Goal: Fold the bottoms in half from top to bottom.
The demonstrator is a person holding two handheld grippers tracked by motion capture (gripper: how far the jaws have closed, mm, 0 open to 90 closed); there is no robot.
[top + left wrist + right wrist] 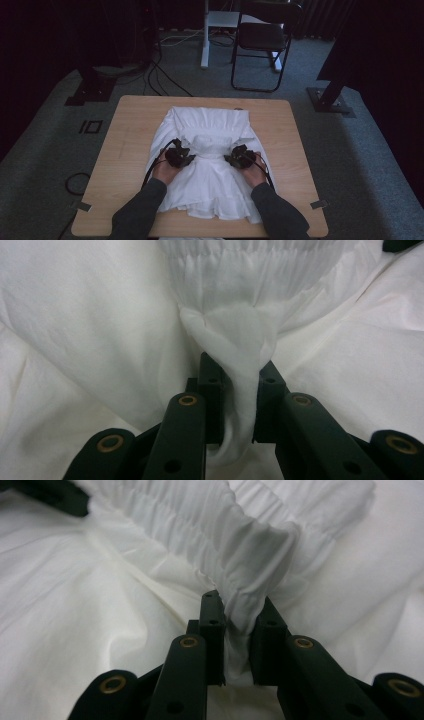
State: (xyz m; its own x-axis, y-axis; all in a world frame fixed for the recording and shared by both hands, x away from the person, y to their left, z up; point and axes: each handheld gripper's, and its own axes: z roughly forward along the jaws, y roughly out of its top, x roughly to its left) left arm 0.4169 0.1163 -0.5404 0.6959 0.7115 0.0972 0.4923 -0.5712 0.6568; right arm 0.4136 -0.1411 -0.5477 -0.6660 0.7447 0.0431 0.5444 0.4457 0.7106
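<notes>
A white garment (210, 165) with a gathered, smocked band lies spread on the wooden table (130, 130). My left gripper (186, 159) is shut on a bunched fold of the white garment (235, 340) at the band's left end. My right gripper (231, 159) is shut on the smocked band (250, 545) at its right end. In both gripper views the cloth is pinched between the black jaws. Both grippers sit low on the garment, facing each other across its middle.
A black folding chair (262, 40) and a white post (205, 35) stand on the grey carpet beyond the table. Cables (165, 75) run over the floor at the back left. Black stand feet (332, 100) sit at both far corners.
</notes>
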